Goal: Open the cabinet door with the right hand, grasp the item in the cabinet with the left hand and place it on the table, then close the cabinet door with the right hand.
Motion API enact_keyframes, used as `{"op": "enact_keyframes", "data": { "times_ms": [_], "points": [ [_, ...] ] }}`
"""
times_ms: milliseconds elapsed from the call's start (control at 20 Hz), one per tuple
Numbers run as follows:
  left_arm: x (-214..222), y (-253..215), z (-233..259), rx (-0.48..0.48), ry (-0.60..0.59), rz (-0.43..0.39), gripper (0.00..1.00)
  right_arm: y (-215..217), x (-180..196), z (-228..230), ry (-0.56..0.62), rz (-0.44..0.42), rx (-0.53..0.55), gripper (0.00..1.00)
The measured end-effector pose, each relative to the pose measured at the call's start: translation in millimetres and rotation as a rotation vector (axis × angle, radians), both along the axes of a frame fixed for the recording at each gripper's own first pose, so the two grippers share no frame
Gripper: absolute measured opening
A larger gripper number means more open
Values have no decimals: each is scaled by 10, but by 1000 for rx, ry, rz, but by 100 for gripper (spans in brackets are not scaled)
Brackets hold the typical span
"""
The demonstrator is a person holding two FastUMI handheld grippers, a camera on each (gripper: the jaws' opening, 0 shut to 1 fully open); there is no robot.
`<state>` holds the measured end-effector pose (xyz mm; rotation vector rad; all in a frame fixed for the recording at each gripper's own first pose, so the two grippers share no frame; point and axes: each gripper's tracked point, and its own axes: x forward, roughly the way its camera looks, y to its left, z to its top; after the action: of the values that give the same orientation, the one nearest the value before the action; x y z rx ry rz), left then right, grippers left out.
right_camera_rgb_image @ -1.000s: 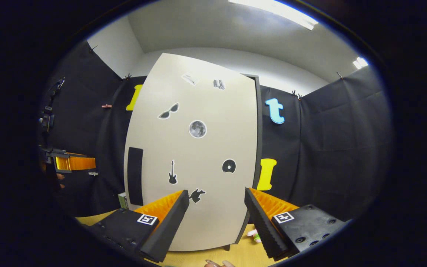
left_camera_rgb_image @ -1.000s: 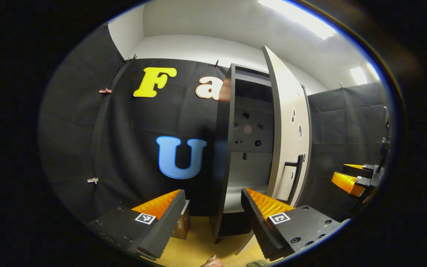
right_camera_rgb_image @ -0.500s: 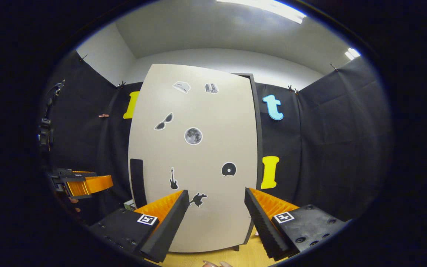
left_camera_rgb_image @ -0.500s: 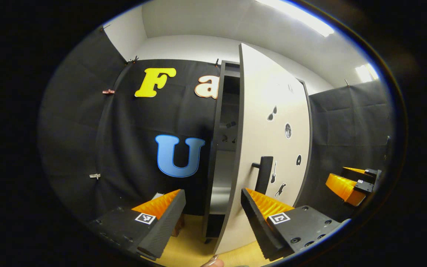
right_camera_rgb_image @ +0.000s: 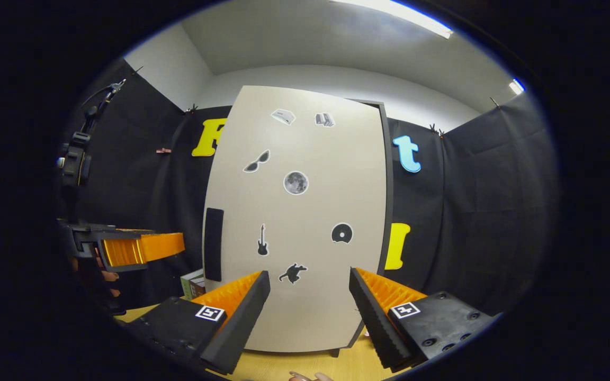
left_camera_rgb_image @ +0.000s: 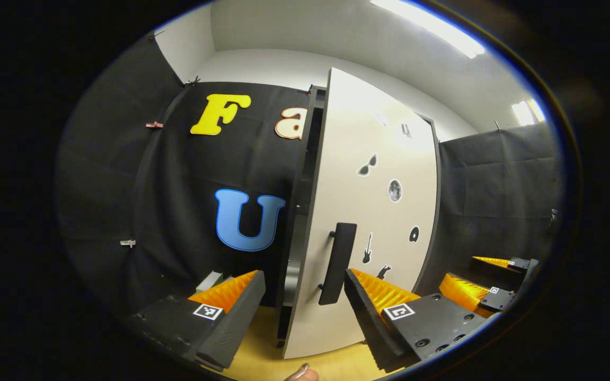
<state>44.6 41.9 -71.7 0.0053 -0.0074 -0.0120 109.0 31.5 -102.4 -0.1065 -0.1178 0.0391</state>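
— Is the cabinet door [left_camera_rgb_image: 374, 211] shut yet?

— Not quite, I'd say. In the left gripper view a dark sliver is showing between the door's handle edge and the cabinet [left_camera_rgb_image: 307, 159], running from twelve o'clock down to six.

— So what is the right gripper [right_camera_rgb_image: 309, 312] doing?

— It is facing the stickered door front, tongs spread wide and pinching nothing. I cannot tell whether it is touching the panel. To finish well, I'd press flat on the door close to the handle [left_camera_rgb_image: 338, 263], at about nine o'clock on the panel in its own view and far from the hinges. I'd push gently so the cabinet is not sliding on the table [left_camera_rgb_image: 262, 360].

— And the left gripper [left_camera_rgb_image: 305, 312]?

— Spread as well, and empty. It is hanging off at nine o'clock from the door in the right gripper view. I'd be keeping it clear of the closing edge.

— Where is the item, then?

— A small box [left_camera_rgb_image: 209, 279] is standing on the table just beside the cabinet, at about eight o'clock from the handle. I'm taking that for the thing fetched out, though much of it is hiding behind a finger.

— Anything inside the cabinet?

— The gap is too thin and dark; I cannot tell.
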Motion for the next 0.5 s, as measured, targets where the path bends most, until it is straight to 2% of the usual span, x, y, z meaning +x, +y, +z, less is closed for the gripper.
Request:
{"op": "enact_keyframes", "data": {
  "times_ms": [150,500],
  "points": [
    [5,-170,-46,-30,13,-67,95,21,-2,-10,-2,8,-9,97],
    [2,-229,-59,0,8,-92,95,-9,-6,-40,8,-4,6,97]
  ]
}}
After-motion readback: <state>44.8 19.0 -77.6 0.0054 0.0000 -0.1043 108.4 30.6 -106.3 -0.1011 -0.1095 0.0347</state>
